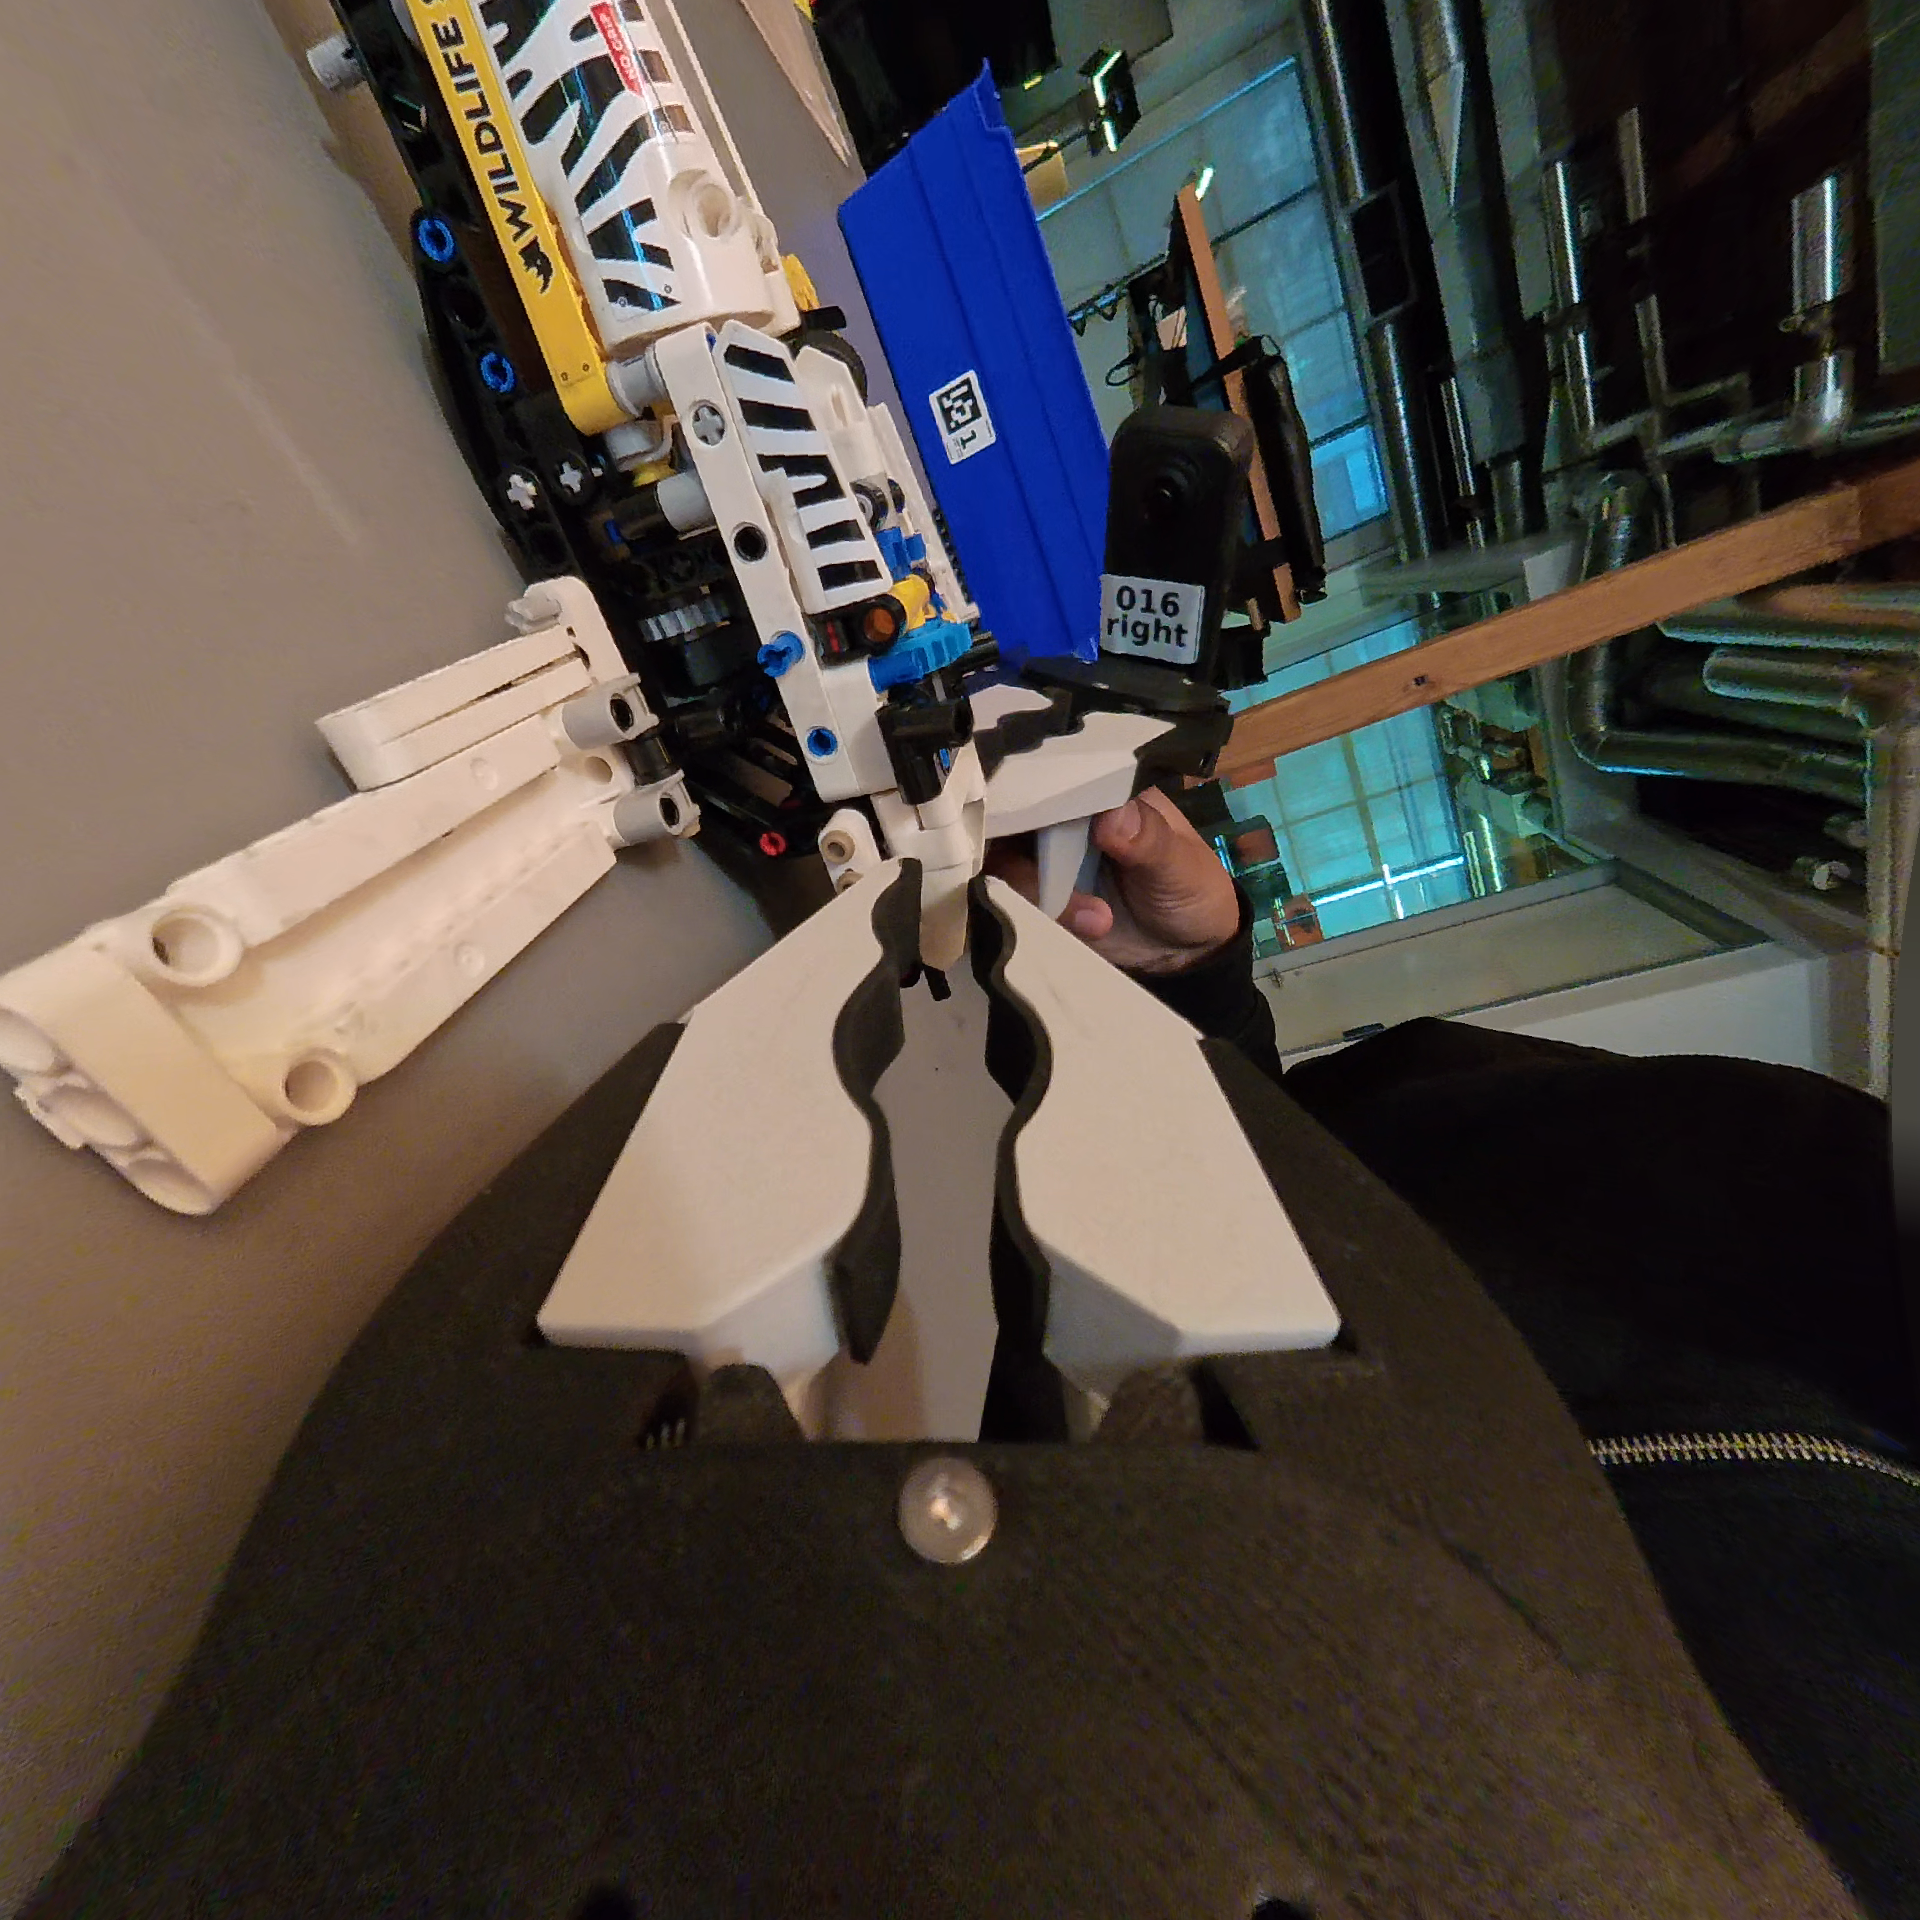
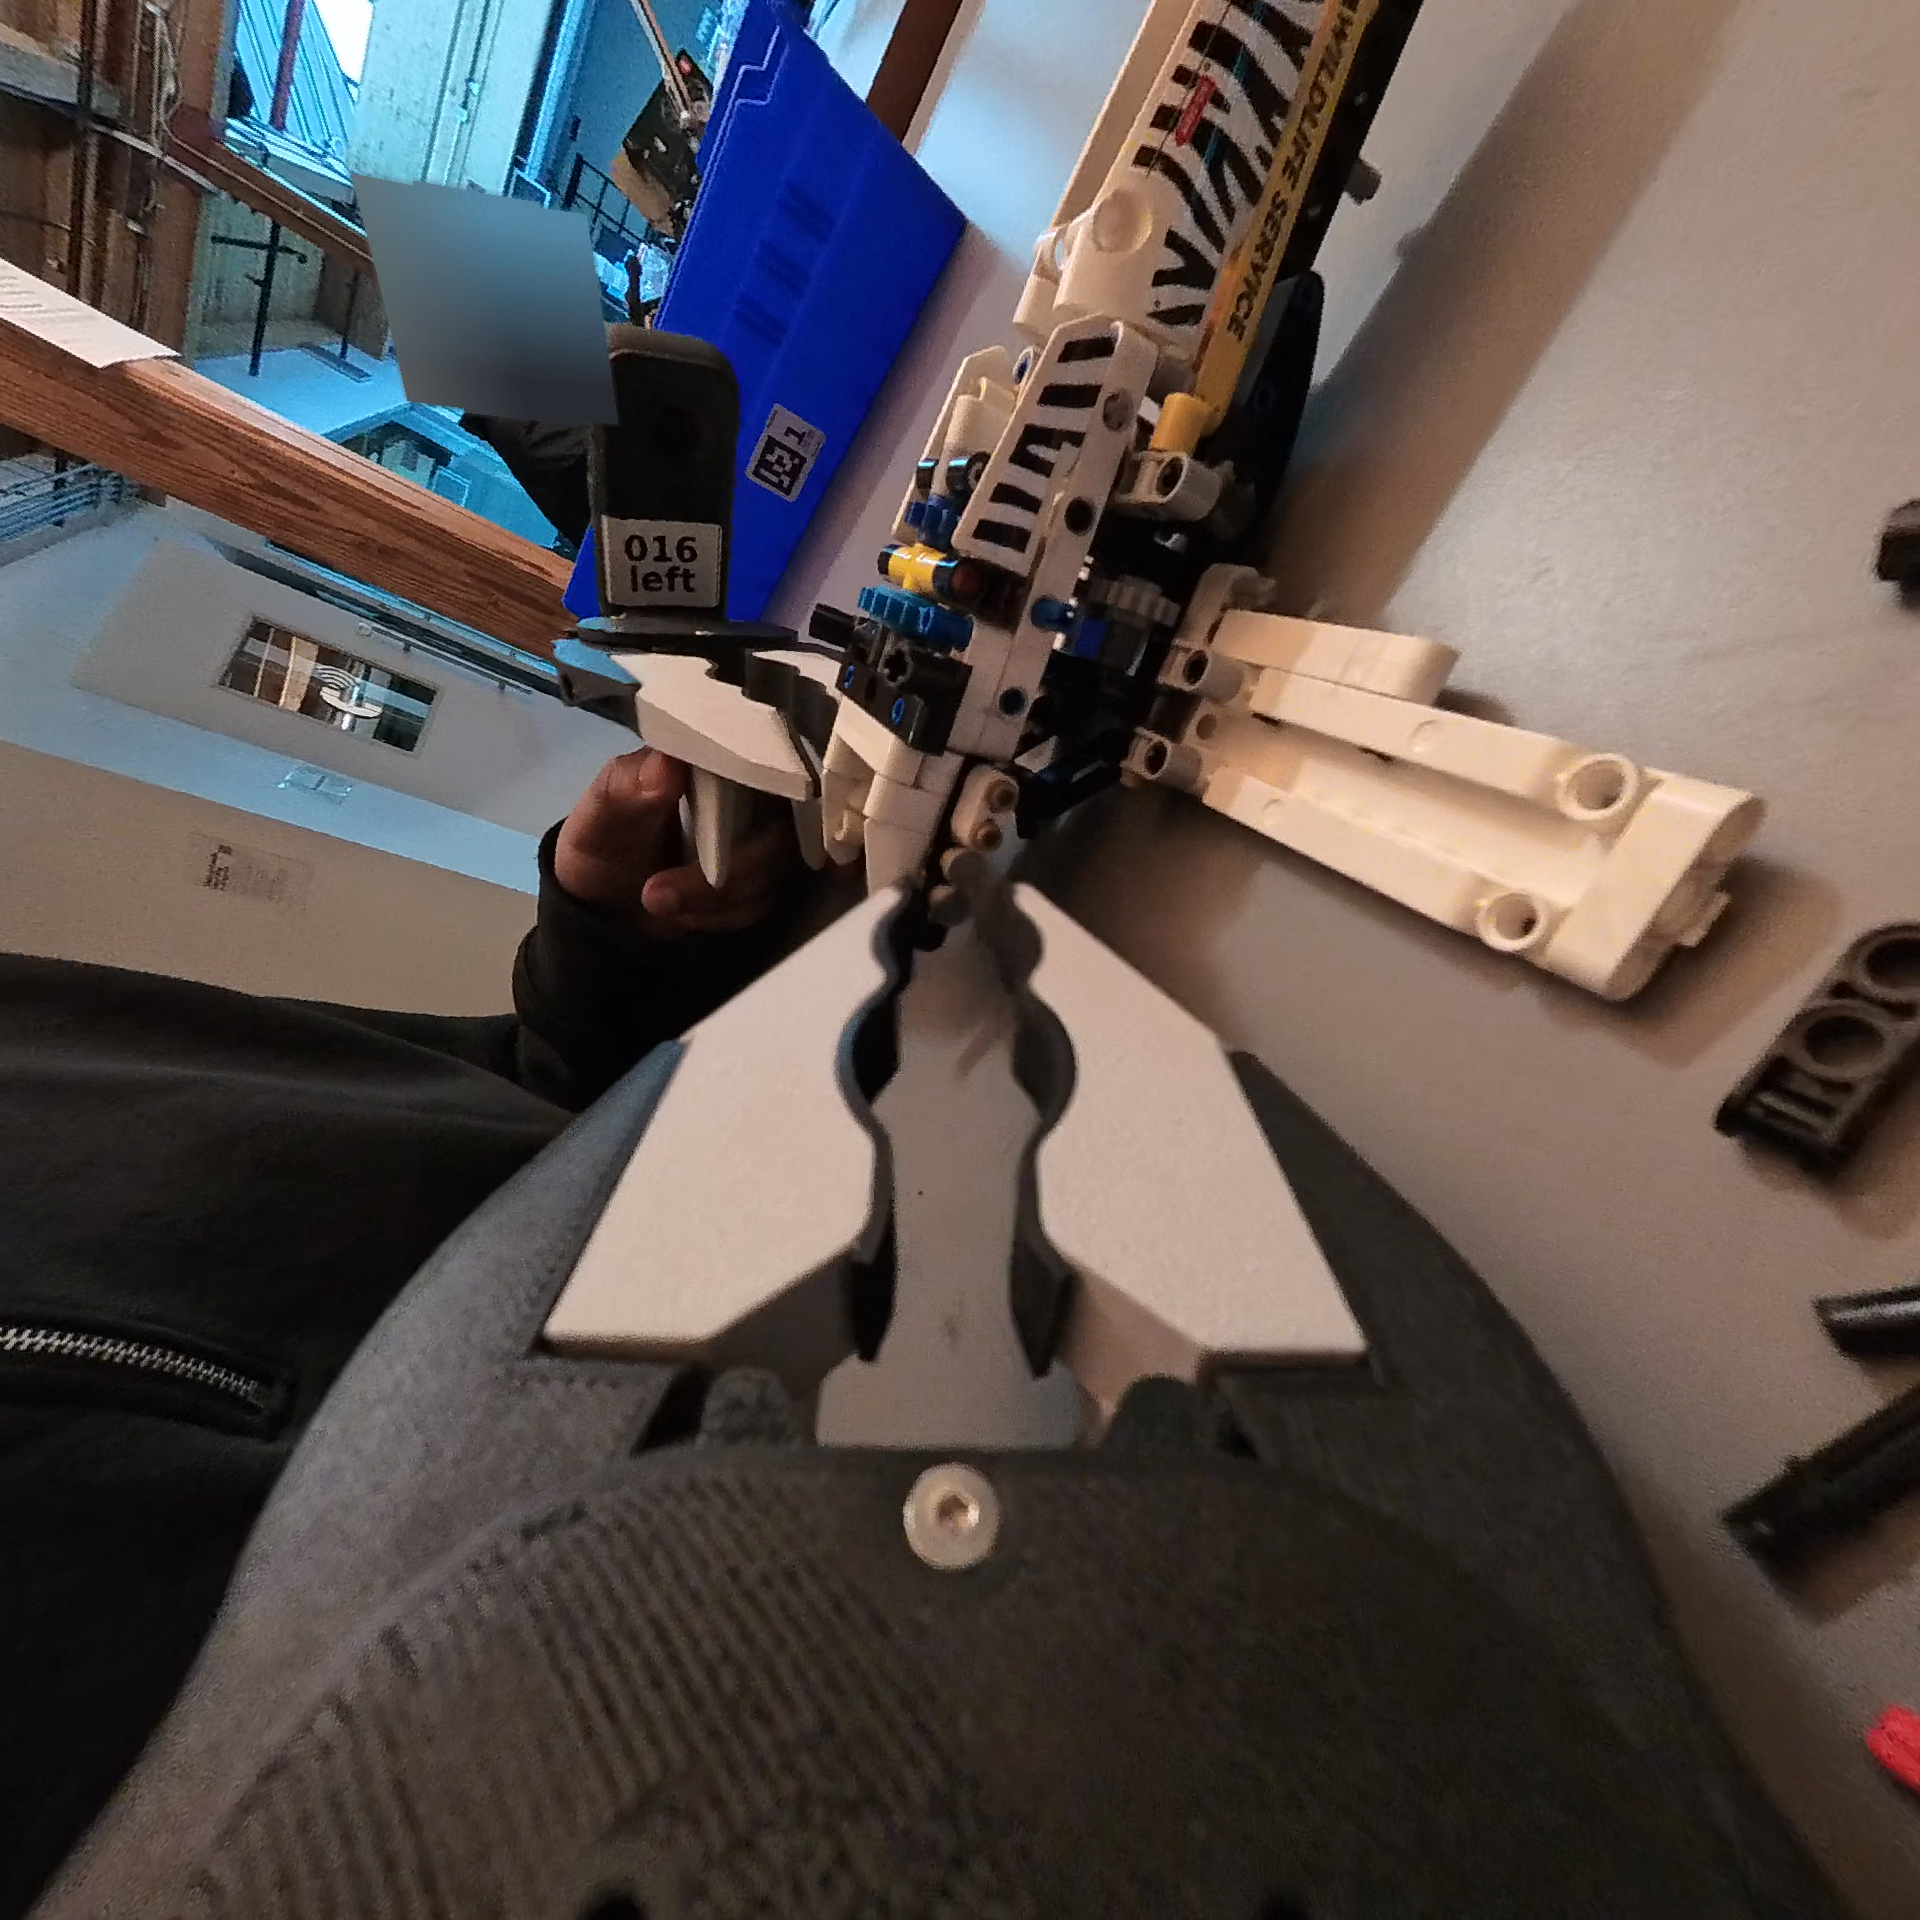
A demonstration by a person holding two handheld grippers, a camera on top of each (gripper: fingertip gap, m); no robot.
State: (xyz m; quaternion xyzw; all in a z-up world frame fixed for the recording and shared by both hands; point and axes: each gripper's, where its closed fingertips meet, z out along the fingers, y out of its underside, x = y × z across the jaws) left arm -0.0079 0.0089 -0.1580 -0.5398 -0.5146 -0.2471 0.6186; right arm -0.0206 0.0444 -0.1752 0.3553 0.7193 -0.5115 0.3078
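Note:
A toy brick vehicle (image 1: 727, 436) with white zebra-striped panels and a yellow strip lies on the grey table (image 1: 208, 416). It also shows in the right wrist view (image 2: 1049, 499). My left gripper (image 1: 943, 894) is shut on a white pointed part (image 1: 940, 920) at the model's near end, with both pads against it. My right gripper (image 2: 956, 909) is at the same end from the other side. Its jaws stand slightly apart around a small grey pin (image 2: 961, 873) and a black bit, blurred, with space beside them. Each gripper shows in the other's view: the right (image 1: 997, 748), the left (image 2: 821, 758).
A large white panel assembly (image 1: 312, 935) sticks out sideways from the model along the table. A blue bin (image 1: 977, 395) stands just behind the model. Loose black beams (image 2: 1829, 1060) and a red piece (image 2: 1896, 1745) lie on the table at the right.

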